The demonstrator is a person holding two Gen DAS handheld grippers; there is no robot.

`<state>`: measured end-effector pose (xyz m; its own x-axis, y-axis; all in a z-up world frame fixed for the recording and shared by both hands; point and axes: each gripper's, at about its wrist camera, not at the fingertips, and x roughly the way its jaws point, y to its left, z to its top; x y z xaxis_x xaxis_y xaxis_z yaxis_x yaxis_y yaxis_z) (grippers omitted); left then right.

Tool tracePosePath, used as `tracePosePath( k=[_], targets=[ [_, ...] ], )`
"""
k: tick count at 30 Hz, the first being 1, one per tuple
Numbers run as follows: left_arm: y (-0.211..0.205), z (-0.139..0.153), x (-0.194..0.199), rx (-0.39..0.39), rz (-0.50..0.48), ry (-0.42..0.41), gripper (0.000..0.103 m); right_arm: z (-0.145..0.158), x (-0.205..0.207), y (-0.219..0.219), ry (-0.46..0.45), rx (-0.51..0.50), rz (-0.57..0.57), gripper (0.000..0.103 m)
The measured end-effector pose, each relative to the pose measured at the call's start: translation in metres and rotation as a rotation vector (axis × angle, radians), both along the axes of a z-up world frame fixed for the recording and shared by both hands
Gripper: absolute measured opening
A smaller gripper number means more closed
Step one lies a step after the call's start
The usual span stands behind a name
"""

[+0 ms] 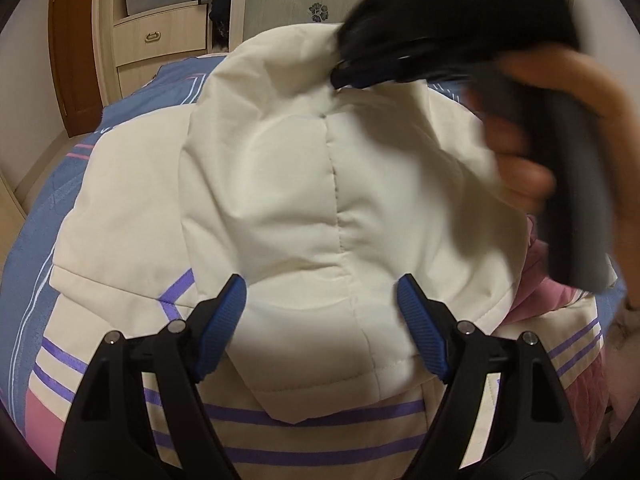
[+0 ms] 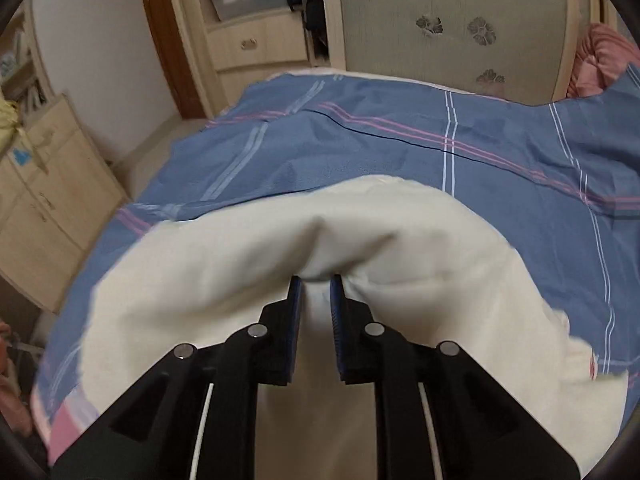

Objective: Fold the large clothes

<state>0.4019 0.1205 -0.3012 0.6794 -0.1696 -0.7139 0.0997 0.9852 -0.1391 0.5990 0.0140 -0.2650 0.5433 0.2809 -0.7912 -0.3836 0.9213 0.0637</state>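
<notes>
Cream jacket [image 1: 304, 184] spread on bed [image 2: 360, 148]. Left claw [image 1: 320, 312] wide, empty; right claw [image 2: 316, 292] narrow, straddling hood [image 2: 320, 240] edge — could slip free, undoing fold.

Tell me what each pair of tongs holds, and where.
Left tongs hold nothing, open over the hood. Right tongs have the hood's rim between their tips; a firm pinch cannot be told.

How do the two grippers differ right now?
The left gripper stands wide open over the cream hood, gripping nothing. The right gripper has a narrow gap with a fold of the hood's far edge between its pads. Both have black frames and blue pads and point down at the jacket.
</notes>
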Motion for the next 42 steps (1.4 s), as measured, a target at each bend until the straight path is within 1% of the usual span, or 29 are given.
tracePosePath(
  k=[2,3,4,5,6,8,10,12,14,15,16,18,19,20,21,22,24,25,26,28,30,31,32,34,36,38,40,41,42],
  targets=[
    [0.002,-0.001,0.002,-0.008,0.004,0.003,0.079,-0.026,0.025,0.014,0.068,-0.056,-0.033,0.016],
    [0.002,-0.001,0.003,-0.010,0.004,0.006,0.079,-0.039,0.026,0.015,0.079,-0.073,-0.043,0.016],
    [0.003,-0.002,0.001,-0.014,0.002,0.009,0.079,-0.043,0.024,0.017,0.069,-0.097,-0.042,0.016],
    [0.005,-0.002,0.001,-0.023,0.000,0.009,0.079,-0.040,0.015,0.018,0.051,-0.116,-0.027,0.016],
    [0.007,0.000,0.000,-0.037,-0.002,0.002,0.079,-0.033,0.008,0.019,0.039,-0.119,-0.006,0.017],
    [0.010,0.008,-0.006,-0.065,-0.009,-0.037,0.079,-0.014,-0.008,0.006,0.043,-0.073,0.034,0.026],
    [0.014,0.021,-0.014,-0.105,-0.023,-0.100,0.079,0.016,-0.041,-0.025,0.019,0.041,0.056,0.045],
    [0.016,0.032,-0.023,-0.162,-0.042,-0.164,0.079,0.038,-0.070,-0.056,-0.055,0.096,0.053,0.047],
    [0.018,0.038,-0.029,-0.218,-0.056,-0.209,0.079,0.049,-0.096,-0.087,-0.111,0.094,0.034,0.047],
    [0.017,0.039,-0.030,-0.230,-0.060,-0.212,0.079,0.048,-0.102,-0.096,-0.113,0.088,0.023,0.047],
    [0.014,0.039,-0.029,-0.228,-0.063,-0.205,0.079,0.039,-0.108,-0.106,-0.086,0.071,0.020,0.047],
    [0.009,0.031,-0.022,-0.191,-0.056,-0.165,0.079,0.009,-0.112,-0.116,0.002,0.011,0.021,0.047],
    [0.005,0.026,-0.019,-0.170,-0.046,-0.132,0.079,-0.014,-0.115,-0.120,0.055,-0.041,0.019,0.047],
    [0.002,0.018,-0.010,-0.145,-0.034,-0.083,0.079,-0.033,-0.119,-0.122,0.077,-0.068,0.022,0.047],
    [0.004,0.010,-0.004,-0.132,-0.029,-0.046,0.078,-0.042,-0.121,-0.124,0.074,-0.068,0.030,0.047],
    [0.004,0.004,0.002,-0.122,-0.026,-0.025,0.078,-0.044,-0.124,-0.125,0.060,-0.059,0.036,0.047],
    [0.002,0.004,0.003,-0.092,-0.019,-0.035,0.078,-0.028,-0.122,-0.127,0.061,-0.018,0.026,0.047],
    [0.001,0.005,0.003,-0.081,-0.017,-0.040,0.078,-0.015,-0.121,-0.129,0.046,0.036,0.018,0.047],
    [0.002,0.004,0.004,-0.078,-0.018,-0.036,0.078,0.001,-0.120,-0.131,0.011,0.112,0.023,0.047],
    [0.002,0.001,0.004,-0.078,-0.015,-0.026,0.078,0.027,-0.109,-0.123,-0.043,0.192,0.032,0.047],
    [0.000,0.000,0.003,-0.076,-0.014,-0.022,0.078,0.045,-0.092,-0.105,-0.062,0.234,0.050,0.047],
    [-0.001,0.000,0.002,-0.074,-0.015,-0.022,0.078,0.053,-0.082,-0.091,-0.073,0.253,0.079,0.047],
    [-0.001,0.000,0.002,-0.072,-0.016,-0.021,0.078,0.059,-0.071,-0.074,-0.082,0.256,0.105,0.047],
    [-0.004,0.000,0.000,-0.070,-0.017,-0.019,0.078,0.060,-0.049,-0.043,-0.072,0.230,0.129,0.047],
    [-0.004,0.000,-0.001,-0.072,-0.020,-0.017,0.078,0.045,-0.021,-0.008,-0.034,0.171,0.139,0.047],
    [-0.003,-0.001,-0.001,-0.071,-0.018,-0.018,0.078,0.012,0.007,0.025,0.045,0.082,0.140,0.047],
    [0.000,-0.001,-0.001,-0.073,-0.009,-0.019,0.079,-0.022,0.026,0.042,0.102,0.018,0.111,0.048],
    [0.001,-0.001,-0.001,-0.076,-0.004,-0.018,0.079,-0.036,0.030,0.046,0.103,-0.004,0.097,0.048],
    [0.002,-0.001,-0.001,-0.075,-0.002,-0.015,0.078,-0.041,0.028,0.048,0.087,-0.016,0.096,0.049]
  ],
)
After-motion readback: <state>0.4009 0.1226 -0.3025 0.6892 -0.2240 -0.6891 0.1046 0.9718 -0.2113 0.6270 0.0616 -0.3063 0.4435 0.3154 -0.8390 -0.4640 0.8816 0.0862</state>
